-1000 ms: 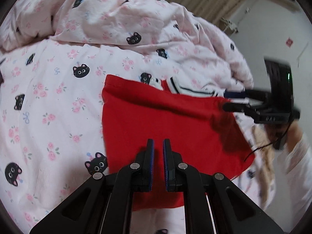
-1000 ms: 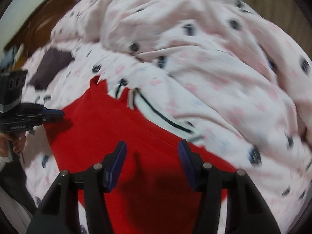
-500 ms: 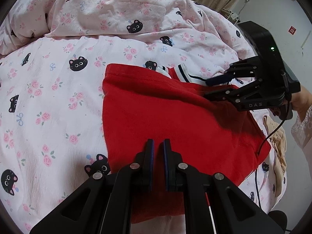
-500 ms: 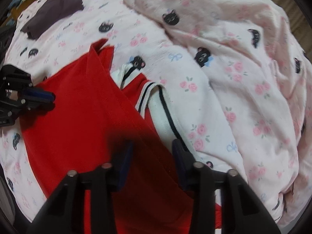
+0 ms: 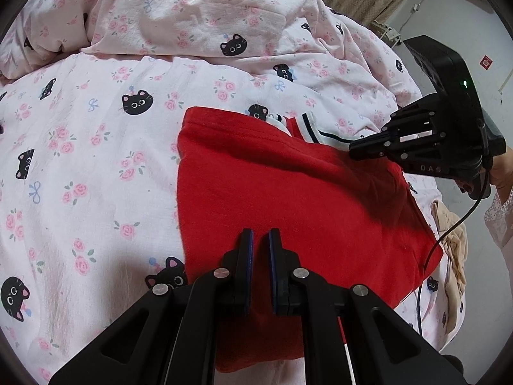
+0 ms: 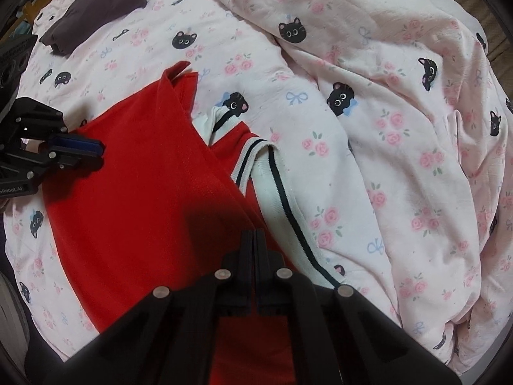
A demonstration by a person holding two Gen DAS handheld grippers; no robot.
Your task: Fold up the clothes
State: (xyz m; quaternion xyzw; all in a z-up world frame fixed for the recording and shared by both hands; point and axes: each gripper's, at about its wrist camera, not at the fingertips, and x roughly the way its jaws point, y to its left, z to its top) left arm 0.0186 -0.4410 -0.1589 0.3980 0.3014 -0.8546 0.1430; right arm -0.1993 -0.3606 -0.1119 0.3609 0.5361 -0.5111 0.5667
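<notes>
A red shirt (image 5: 288,192) (image 6: 128,192) with a white, dark-striped collar (image 6: 272,192) (image 5: 307,125) lies flat on the cat-print bedsheet (image 5: 80,160). My left gripper (image 5: 259,240) hovers over the shirt's near part. Its jaws stand nearly together, and only a thin slit of red shows between them. In the right wrist view the left gripper (image 6: 96,149) sits at the shirt's left edge and casts a shadow on it. My right gripper (image 6: 255,240) is shut on the red fabric beside the collar. The left wrist view shows the right gripper (image 5: 352,152) with its tip pressed at the far edge.
A bunched quilt (image 5: 224,16) (image 6: 400,96) in the same print fills the far side of the bed. A folded dark garment (image 6: 93,9) lies at the far left. A beige cloth (image 5: 452,240) lies at the bed's right edge, under a black cable (image 5: 449,237). A hand (image 5: 503,173) holds the right gripper.
The right gripper came down toward the collar edge of the red shirt and closed from wide open to shut. The left gripper stayed over the shirt, jaws unchanged.
</notes>
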